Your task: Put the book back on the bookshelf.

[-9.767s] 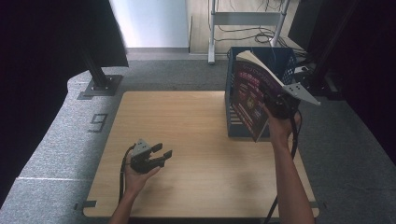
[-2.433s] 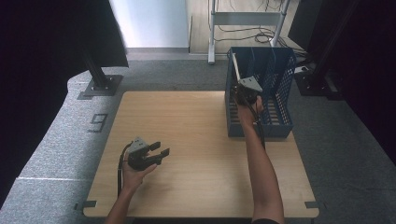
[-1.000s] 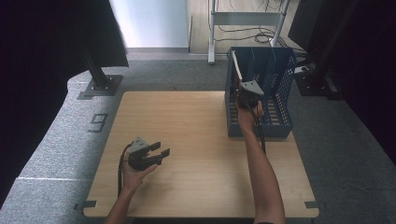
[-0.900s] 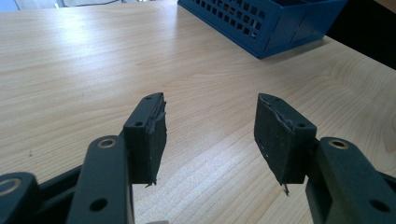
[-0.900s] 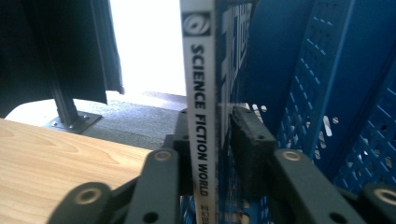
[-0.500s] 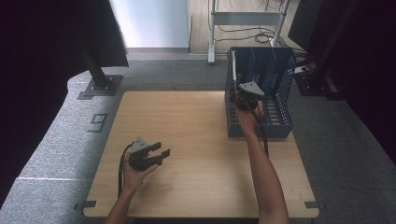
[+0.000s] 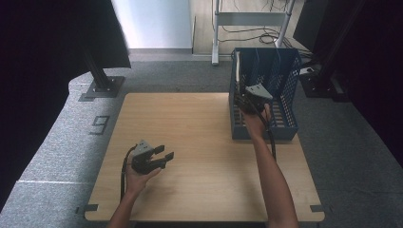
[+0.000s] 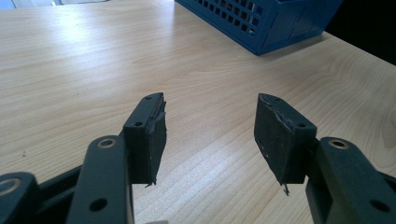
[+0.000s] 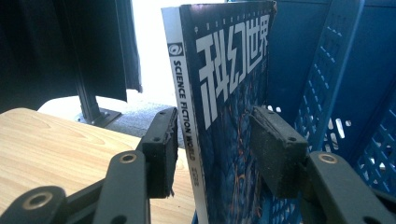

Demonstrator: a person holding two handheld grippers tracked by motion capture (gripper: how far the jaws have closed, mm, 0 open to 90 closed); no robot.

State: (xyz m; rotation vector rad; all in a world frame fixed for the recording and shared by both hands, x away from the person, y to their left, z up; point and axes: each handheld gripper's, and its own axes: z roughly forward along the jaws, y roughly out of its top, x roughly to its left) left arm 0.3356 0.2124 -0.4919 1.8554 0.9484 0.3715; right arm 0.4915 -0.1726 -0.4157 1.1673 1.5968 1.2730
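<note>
A magazine (image 9: pixel 224 93) with a dark blue cover and a white spine stands upright in the blue slotted crate (image 7: pixel 280 71), against its left wall (image 7: pixel 237 66). My right gripper (image 7: pixel 244 97) reaches into the crate with the magazine between its jaws (image 9: pixel 214 116). The jaws have just been opening, and a gap shows between the left pad (image 9: pixel 163 154) and the spine. My left gripper (image 7: pixel 165 154) rests low over the wooden table (image 7: pixel 190 123) at the front left, open with nothing between its pads (image 8: pixel 210 107).
The crate (image 8: pixel 261 18) sits at the table's far right corner. Grey carpet surrounds the table. A black stand base (image 7: pixel 102 88) is on the floor at the far left, and a metal rack leg (image 7: pixel 216 33) stands behind the table.
The magazine, earlier held up over the crate by the right gripper, now stands inside it. The right hand has barely shifted in the last second. The left hand has kept still.
</note>
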